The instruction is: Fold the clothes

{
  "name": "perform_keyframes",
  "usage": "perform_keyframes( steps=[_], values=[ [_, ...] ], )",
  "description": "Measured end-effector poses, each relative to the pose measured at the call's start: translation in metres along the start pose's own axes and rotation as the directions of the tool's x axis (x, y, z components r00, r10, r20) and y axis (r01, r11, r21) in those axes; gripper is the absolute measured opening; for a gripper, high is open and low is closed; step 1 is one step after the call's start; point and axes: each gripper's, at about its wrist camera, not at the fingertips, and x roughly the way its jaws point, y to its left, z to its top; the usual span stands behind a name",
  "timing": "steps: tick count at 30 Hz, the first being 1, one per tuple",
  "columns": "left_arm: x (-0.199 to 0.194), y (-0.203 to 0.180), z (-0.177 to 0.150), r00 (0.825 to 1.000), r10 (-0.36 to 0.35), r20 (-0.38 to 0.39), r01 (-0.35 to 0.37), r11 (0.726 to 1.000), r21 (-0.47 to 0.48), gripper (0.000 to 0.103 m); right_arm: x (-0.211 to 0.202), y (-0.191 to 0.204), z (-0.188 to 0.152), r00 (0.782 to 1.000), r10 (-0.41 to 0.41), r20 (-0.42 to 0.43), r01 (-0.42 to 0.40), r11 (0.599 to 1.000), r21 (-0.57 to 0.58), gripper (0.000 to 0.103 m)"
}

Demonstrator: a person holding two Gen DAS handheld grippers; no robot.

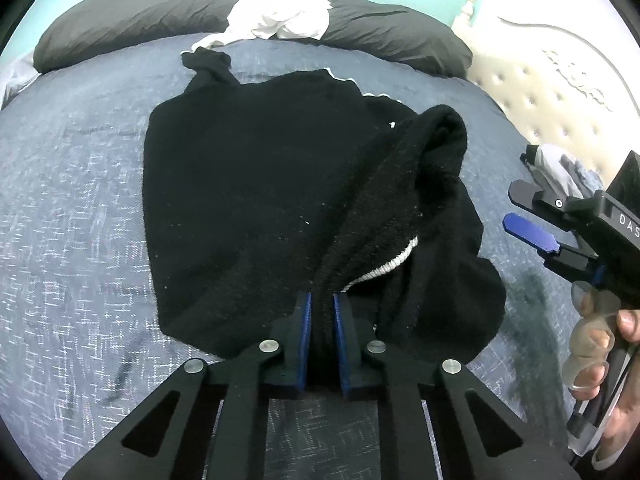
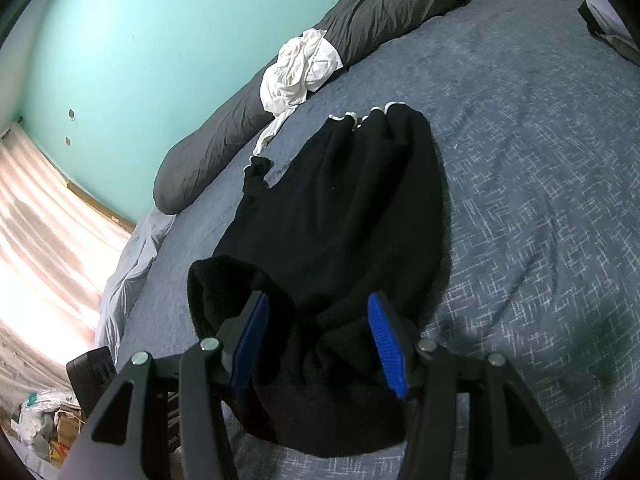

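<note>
A black knit garment (image 1: 248, 184) with white trim lies spread on the blue patterned bedspread (image 1: 72, 200). Its near right part is bunched into a raised fold (image 1: 404, 184). My left gripper (image 1: 322, 304) is shut on the near end of that fold, with black fabric pinched between its blue pads. My right gripper (image 1: 511, 206), held by a hand (image 1: 600, 344), hovers to the right of the garment with its jaws apart and nothing between them. In the right wrist view the same garment (image 2: 340, 208) lies below my open right gripper (image 2: 318, 300), and its near edge is hidden under the fingers.
A crumpled white garment (image 1: 280, 12) rests against long dark grey pillows (image 1: 132, 20) at the far side. A cream tufted headboard (image 1: 560, 92) stands at the right, with a grey cloth (image 1: 556, 168) beside it. A teal wall (image 2: 140, 40) and a bright curtain (image 2: 40, 220) lie to the left.
</note>
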Motion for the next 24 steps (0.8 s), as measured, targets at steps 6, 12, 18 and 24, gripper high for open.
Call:
perform_keyframes(
  steps=[6,12,18,24],
  values=[
    [-0.011,0.013,0.004,1.0,0.006,0.029,-0.006,1.0,-0.028,0.01,0.003,0.007,-0.001,1.0,0.014,-0.013,-0.014,1.0,-0.02,0.053],
    [-0.022,0.041,0.008,0.997,0.036,0.063,-0.029,0.994,-0.108,0.009,0.009,0.025,-0.005,0.998,0.053,-0.046,-0.057,0.995,-0.082,0.053],
    [-0.024,0.045,0.007,0.997,0.044,0.065,-0.037,0.993,-0.108,0.009,0.019,0.047,-0.014,0.993,0.065,-0.097,-0.08,0.983,-0.165,0.06],
    [-0.024,0.053,0.006,0.998,0.031,0.061,-0.022,0.99,-0.137,0.009,0.023,0.059,-0.019,0.988,0.086,-0.126,-0.111,0.973,-0.203,0.065]
  ],
)
